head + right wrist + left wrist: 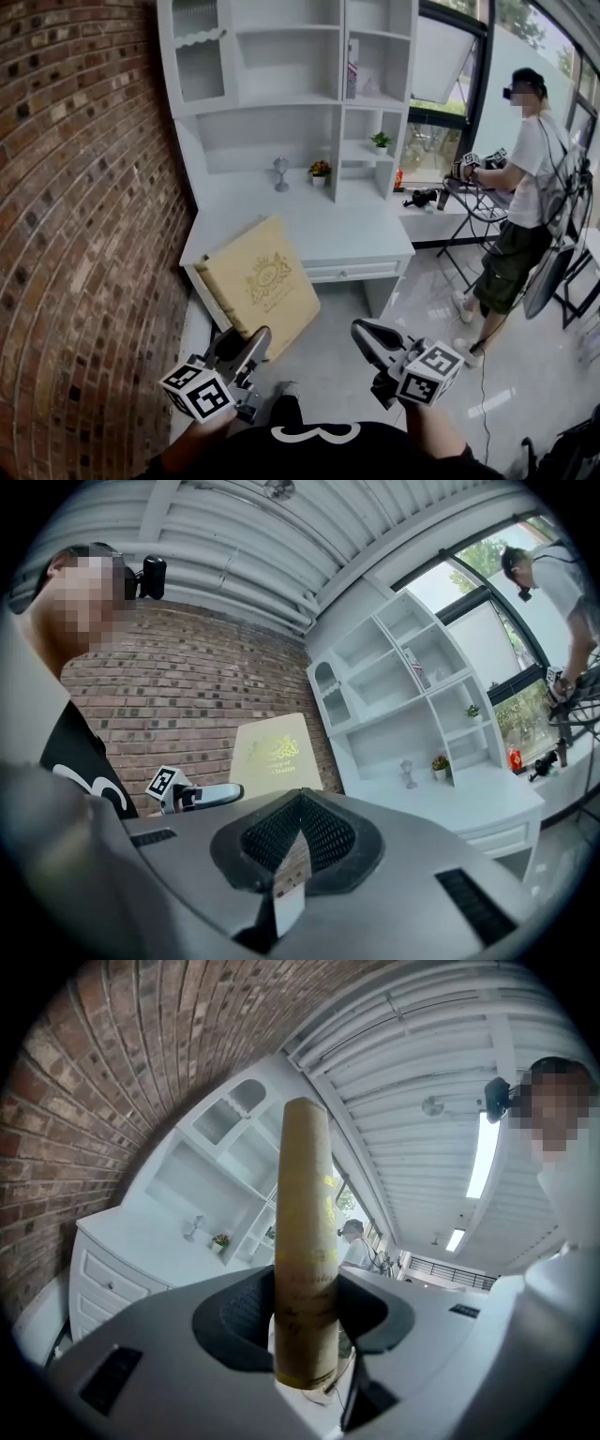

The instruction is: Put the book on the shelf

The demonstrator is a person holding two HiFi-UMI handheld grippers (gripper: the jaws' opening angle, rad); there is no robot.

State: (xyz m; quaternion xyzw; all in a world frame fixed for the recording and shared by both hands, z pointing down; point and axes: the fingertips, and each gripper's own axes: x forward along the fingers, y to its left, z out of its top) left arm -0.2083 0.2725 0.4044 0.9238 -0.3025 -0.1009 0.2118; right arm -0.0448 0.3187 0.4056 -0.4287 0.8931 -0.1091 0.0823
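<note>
White counter and shelf beside brick wall: tan book off the counter's front-left corner, clamped in left tongs; right tongs closed, empty; carrying step, next probably raising it upright to a shelf bay.

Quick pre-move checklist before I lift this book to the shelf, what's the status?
1. Grip: left hand-held gripper shut on the book at its lower edge: ok.
2. Right hand-held gripper free: jaws together, nothing between: ok.
3. Book squared for the shelf: it is tilted: not ok.
4. Space on the shelf: the wide middle compartments look bare: ok.
5. Book apart from the desk: cannot tell.
6. Bystander out of the path, far right by the window: ok.
</note>
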